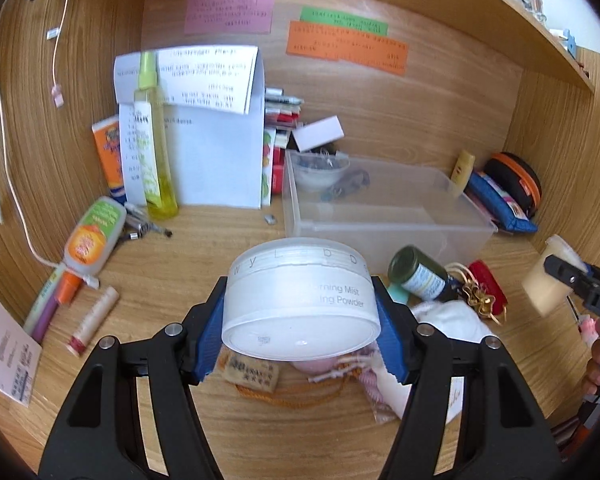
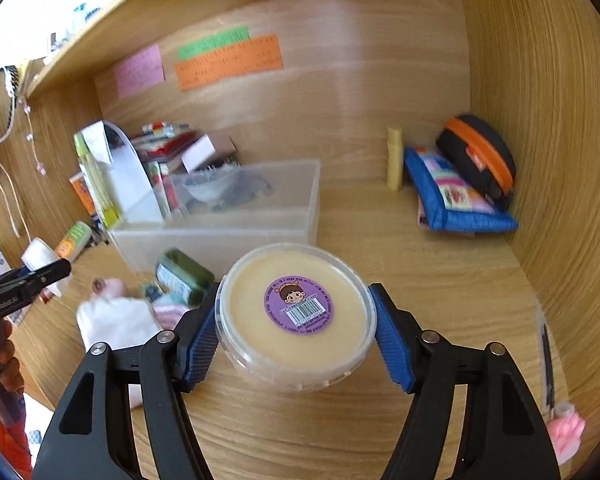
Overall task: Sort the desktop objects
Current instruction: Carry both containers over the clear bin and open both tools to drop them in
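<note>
My left gripper [image 1: 300, 320] is shut on a round white powder jar [image 1: 300, 300], its blue pads pressing both sides, held above the wooden desk. My right gripper [image 2: 294, 332] is shut on a cream-coloured round tub [image 2: 294, 316] with a purple sticker on its lid, also lifted off the desk. The cream tub [image 1: 548, 280] with the right gripper shows at the right edge of the left wrist view. The white jar [image 2: 44, 260] and the left gripper appear at the left edge of the right wrist view. A clear plastic bin [image 1: 384, 208] [image 2: 228, 216] stands just behind both.
A dark green bottle [image 1: 416, 276] lies by the bin, next to a white cloth [image 1: 452, 320] and a red charm [image 1: 488, 284]. A yellow spray bottle [image 1: 154, 136], tubes and pens [image 1: 48, 304] crowd the left. Blue pouch [image 2: 456, 200] and black case [image 2: 480, 156] fill the right corner.
</note>
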Motion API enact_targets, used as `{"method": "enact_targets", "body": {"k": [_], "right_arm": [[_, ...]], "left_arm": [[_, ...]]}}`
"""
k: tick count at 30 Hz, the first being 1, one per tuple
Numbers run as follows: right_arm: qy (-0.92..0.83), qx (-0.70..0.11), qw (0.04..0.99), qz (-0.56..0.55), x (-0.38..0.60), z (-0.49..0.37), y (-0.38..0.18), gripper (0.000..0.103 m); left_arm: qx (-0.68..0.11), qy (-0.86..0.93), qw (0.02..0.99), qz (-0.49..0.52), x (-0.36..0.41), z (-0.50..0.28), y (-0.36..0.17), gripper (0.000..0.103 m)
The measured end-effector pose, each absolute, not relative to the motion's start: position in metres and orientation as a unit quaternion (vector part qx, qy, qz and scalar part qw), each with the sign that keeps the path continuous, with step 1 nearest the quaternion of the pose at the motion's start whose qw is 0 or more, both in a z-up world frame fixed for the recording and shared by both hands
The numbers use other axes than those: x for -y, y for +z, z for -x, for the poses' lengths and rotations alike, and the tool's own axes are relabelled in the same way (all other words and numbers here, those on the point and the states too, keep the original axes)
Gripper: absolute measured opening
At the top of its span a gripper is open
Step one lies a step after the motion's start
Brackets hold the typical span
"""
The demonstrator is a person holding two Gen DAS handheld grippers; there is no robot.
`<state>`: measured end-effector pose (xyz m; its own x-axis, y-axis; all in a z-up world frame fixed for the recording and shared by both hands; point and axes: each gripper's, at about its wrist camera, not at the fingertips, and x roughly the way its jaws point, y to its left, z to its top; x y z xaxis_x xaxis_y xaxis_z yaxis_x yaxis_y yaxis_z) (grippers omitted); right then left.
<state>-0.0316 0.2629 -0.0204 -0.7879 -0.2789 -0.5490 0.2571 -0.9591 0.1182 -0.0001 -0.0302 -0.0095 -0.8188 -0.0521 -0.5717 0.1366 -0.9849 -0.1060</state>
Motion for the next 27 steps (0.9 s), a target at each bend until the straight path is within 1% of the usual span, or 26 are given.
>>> {"method": "enact_targets", "body": {"k": [8,14,21,27], "right_arm": [[-0.952,0.009,0.155,-0.264,-0.257,0.049,0.001,0.066],[-0.954,0.02,0.172,-0.246,-0.251,0.072,0.018,0.066],[-0.956,0.008,0.182,-0.229,-0.235,0.103,0.041,0.066],[-0.953,0.002,0.193,-0.233,-0.218,0.127,0.047,0.066]], "left_arm": [[-0.064,-0.955,0.042,-0.287,0.031,0.019,0.007,0.065],[-0.061,-0.959,0.037,-0.275,0.037,0.037,0.026,0.065],[-0.065,-0.958,0.023,-0.277,0.041,0.073,0.046,0.065],[-0.063,-0.957,0.018,-0.283,0.034,0.104,0.052,0.065]]}}
